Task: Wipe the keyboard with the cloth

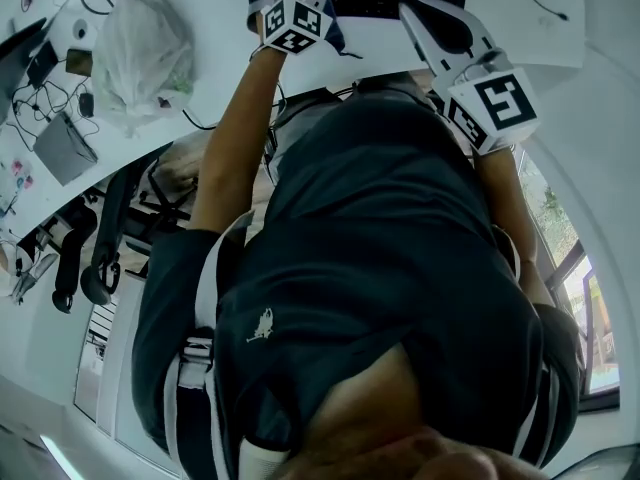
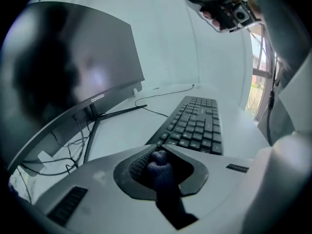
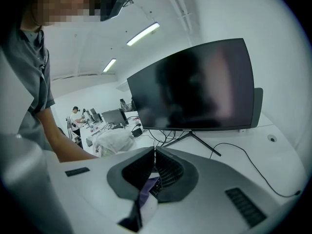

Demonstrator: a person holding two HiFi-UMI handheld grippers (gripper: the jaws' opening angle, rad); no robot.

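Cloth (image 2: 165, 186) at lower centre is pinched in the left gripper (image 2: 157, 155), just short of the keyboard (image 2: 195, 126), seemingly ready to wipe; the right gripper's (image 3: 155, 154) jaws press together, apparently idle.

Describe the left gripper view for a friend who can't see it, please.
The left gripper has its fingers shut on a dark blue cloth, with a black keyboard just beyond on a white desk. A dark monitor stands at left; the right gripper hangs at top right.
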